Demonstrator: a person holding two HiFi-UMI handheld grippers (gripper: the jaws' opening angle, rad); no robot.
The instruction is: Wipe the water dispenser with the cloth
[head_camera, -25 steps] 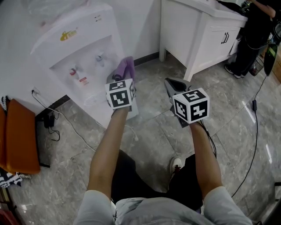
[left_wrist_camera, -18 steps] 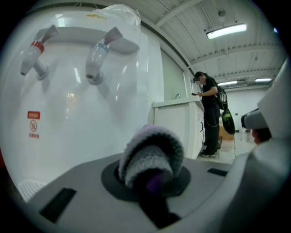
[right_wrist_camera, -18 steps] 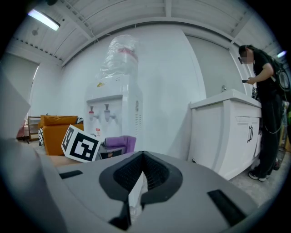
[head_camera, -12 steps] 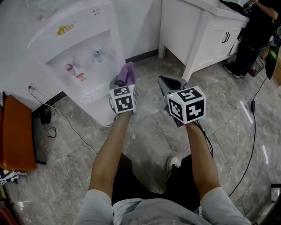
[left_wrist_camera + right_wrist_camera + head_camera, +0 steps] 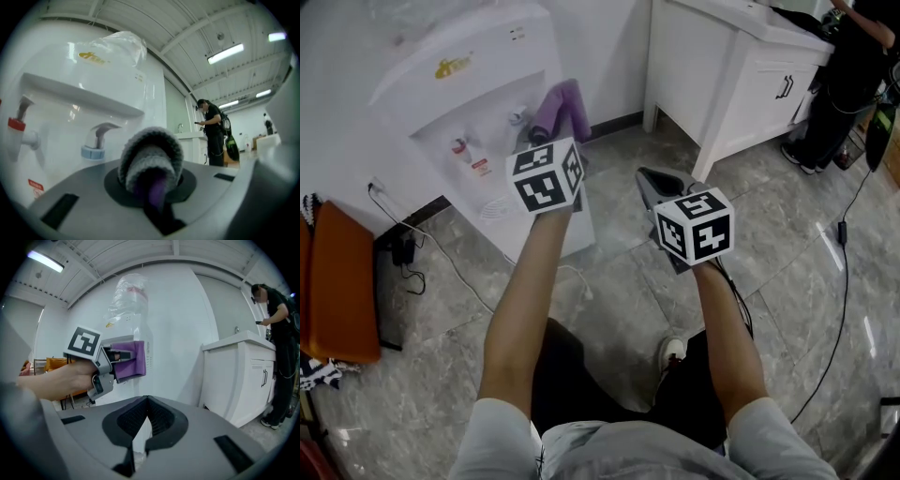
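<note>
Your left gripper (image 5: 561,131) is clenched on the folded purple cloth (image 5: 555,103), holding it up at the right edge of the water dispenser (image 5: 450,103), near its blue tap (image 5: 517,117). Your right gripper (image 5: 659,183) hangs lower, well apart from the dispenser's right side, jaws pressed together on nothing

Left tongs (image 5: 553,127), right tongs (image 5: 652,180): grey, black-white marker cubes (image 5: 546,175); grey short sleeves (image 5: 502,433).
</note>
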